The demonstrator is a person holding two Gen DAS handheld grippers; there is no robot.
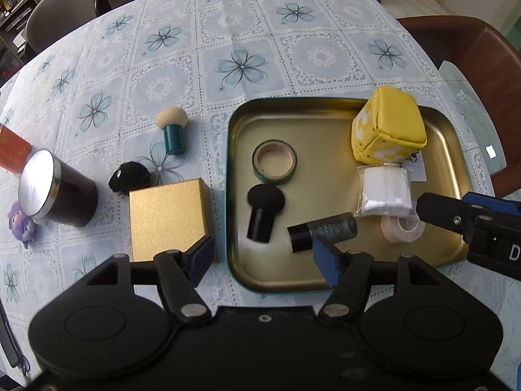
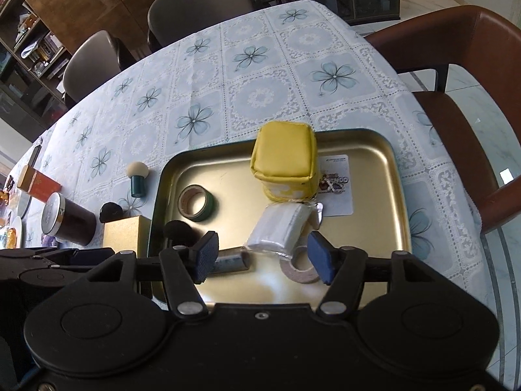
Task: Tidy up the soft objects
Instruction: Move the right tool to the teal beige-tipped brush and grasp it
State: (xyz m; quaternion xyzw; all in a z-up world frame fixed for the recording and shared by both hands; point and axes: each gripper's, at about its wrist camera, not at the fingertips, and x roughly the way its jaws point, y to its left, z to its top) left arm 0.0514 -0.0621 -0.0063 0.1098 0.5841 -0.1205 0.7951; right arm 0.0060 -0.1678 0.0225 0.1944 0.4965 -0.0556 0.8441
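Observation:
A gold metal tray (image 1: 446, 137) (image 2: 395, 176) holds a yellow plush cube (image 1: 387, 127) (image 2: 283, 159), a wrapped white tissue pack (image 1: 384, 192) (image 2: 280, 228), a black sponge puff (image 1: 263, 210), a green tape roll (image 1: 274, 162) (image 2: 196, 203), a beige tape roll (image 1: 402, 228) (image 2: 299, 268) and a dark bottle (image 1: 322, 231) (image 2: 229, 262). A beige puff on a green base (image 1: 172, 130) (image 2: 138, 179) and a black plush (image 1: 129, 177) (image 2: 110, 211) lie on the cloth to the left. My left gripper (image 1: 265, 259) is open and empty over the tray's near-left edge. My right gripper (image 2: 263, 255) is open and empty just short of the tissue pack.
A gold box (image 1: 167, 218) (image 2: 127, 233), a dark jar with silver lid (image 1: 57, 189) (image 2: 68, 218), a purple figurine (image 1: 21, 224) and a red box (image 1: 13, 151) (image 2: 39, 184) stand left of the tray. A brown chair (image 2: 472, 65) is at the right, grey chairs (image 2: 202, 3) behind.

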